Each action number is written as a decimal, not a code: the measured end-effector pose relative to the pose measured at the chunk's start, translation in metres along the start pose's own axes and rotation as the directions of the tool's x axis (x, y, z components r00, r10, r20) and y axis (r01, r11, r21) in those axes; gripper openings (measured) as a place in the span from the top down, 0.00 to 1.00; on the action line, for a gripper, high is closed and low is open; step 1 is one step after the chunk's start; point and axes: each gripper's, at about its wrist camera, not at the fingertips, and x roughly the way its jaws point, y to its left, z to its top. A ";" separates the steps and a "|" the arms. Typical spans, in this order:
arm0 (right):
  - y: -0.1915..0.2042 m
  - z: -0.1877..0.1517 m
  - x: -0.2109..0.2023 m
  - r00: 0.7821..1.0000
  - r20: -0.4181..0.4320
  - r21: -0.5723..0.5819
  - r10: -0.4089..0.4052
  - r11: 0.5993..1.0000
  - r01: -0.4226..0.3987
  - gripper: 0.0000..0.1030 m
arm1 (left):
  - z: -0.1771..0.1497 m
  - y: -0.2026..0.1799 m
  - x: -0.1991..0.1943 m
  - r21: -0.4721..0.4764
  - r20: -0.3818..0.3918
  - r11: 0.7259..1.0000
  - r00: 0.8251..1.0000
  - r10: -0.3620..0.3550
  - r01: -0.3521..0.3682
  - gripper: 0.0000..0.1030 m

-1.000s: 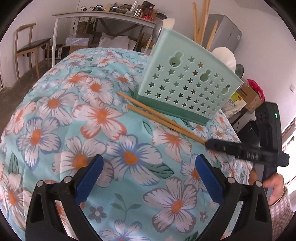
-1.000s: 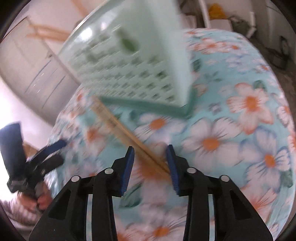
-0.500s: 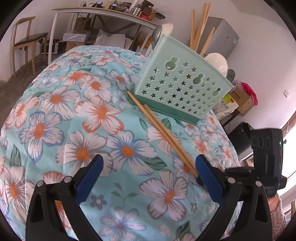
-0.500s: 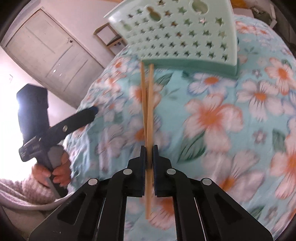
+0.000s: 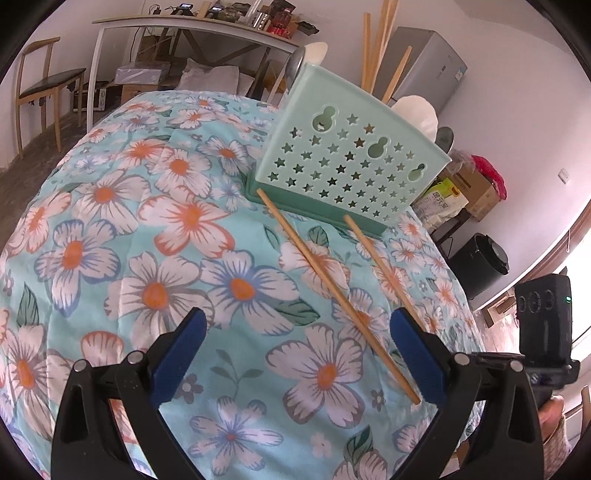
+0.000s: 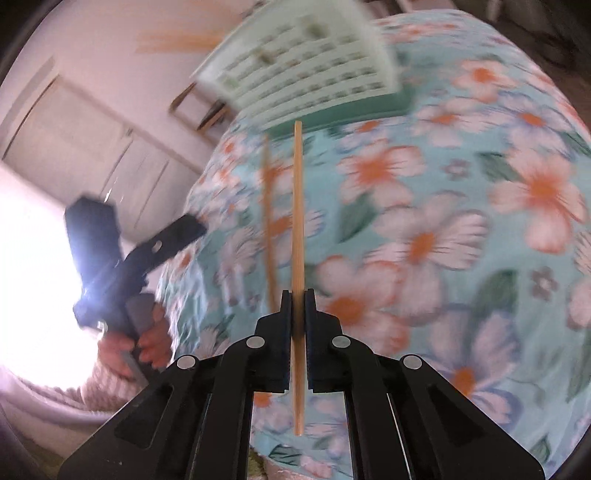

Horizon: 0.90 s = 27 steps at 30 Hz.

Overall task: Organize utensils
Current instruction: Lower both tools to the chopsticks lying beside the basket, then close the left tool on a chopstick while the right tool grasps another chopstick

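Observation:
A mint-green utensil caddy (image 5: 351, 162) with star holes stands on the floral cloth and holds spoons and tall wooden sticks. Two wooden chopsticks lie in front of it. My right gripper (image 6: 297, 295) grips one chopstick (image 6: 297, 206) near its near end, pads pressed on it, though its jaws are opening slightly. In the left wrist view that chopstick (image 5: 380, 258) runs behind my finger. The other chopstick (image 5: 332, 291) rests loose on the cloth, its near end between the wide-apart blue pads of my left gripper (image 5: 299, 354), which is open and holds nothing.
The floral cloth (image 5: 155, 229) covers a rounded table that falls away on every side. Behind stand a white desk (image 5: 192, 26), a wooden chair (image 5: 40, 85), a grey cabinet (image 5: 432, 74) and boxes. A person's hand (image 6: 147, 339) holds the left gripper (image 6: 181, 232).
My right gripper has shut on one chopstick and swung it away from the other, so the pair now lies apart. The left gripper stayed open and hardly moved.

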 end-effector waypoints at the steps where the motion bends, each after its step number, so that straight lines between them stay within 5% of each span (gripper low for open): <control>1: -0.004 0.001 -0.001 0.999 0.009 0.010 -0.038 0.999 0.038 0.93 | 0.000 0.000 0.000 0.001 -0.001 1.000 1.000 0.001 -0.001 0.06; 5: -0.004 0.004 -0.003 0.993 0.048 -0.002 -0.112 0.994 0.112 0.89 | -0.001 -0.007 0.004 0.019 -0.009 1.000 1.000 -0.005 0.005 0.06; 7: 0.000 0.007 -0.005 0.986 0.071 -0.020 -0.148 0.989 0.149 0.75 | 0.002 -0.013 0.007 0.041 -0.014 0.999 1.000 -0.024 0.025 0.06; 10: 0.006 0.015 -0.003 0.983 0.100 -0.045 -0.154 0.986 0.159 0.72 | 0.010 -0.023 0.010 0.066 0.006 0.997 0.999 -0.038 0.038 0.11; 15: 0.018 0.028 0.008 0.980 0.108 -0.114 -0.166 0.977 0.178 0.71 | 0.023 -0.028 0.034 0.039 -0.053 0.996 0.996 -0.075 0.077 0.40; 20: 0.023 0.033 0.028 0.970 0.097 -0.177 -0.221 0.956 0.236 0.71 | 0.025 -0.024 0.062 0.023 -0.136 1.000 0.991 0.003 0.000 0.66; 24: 0.018 0.033 0.031 0.966 0.098 -0.168 -0.238 0.953 0.251 0.93 | 0.024 -0.018 0.063 0.001 -0.135 0.999 0.990 0.041 -0.041 0.82; 27: 0.010 0.033 0.026 0.975 0.084 -0.139 -0.206 0.966 0.216 0.95 | 0.025 -0.015 0.061 -0.021 -0.141 0.998 0.989 0.048 -0.051 0.86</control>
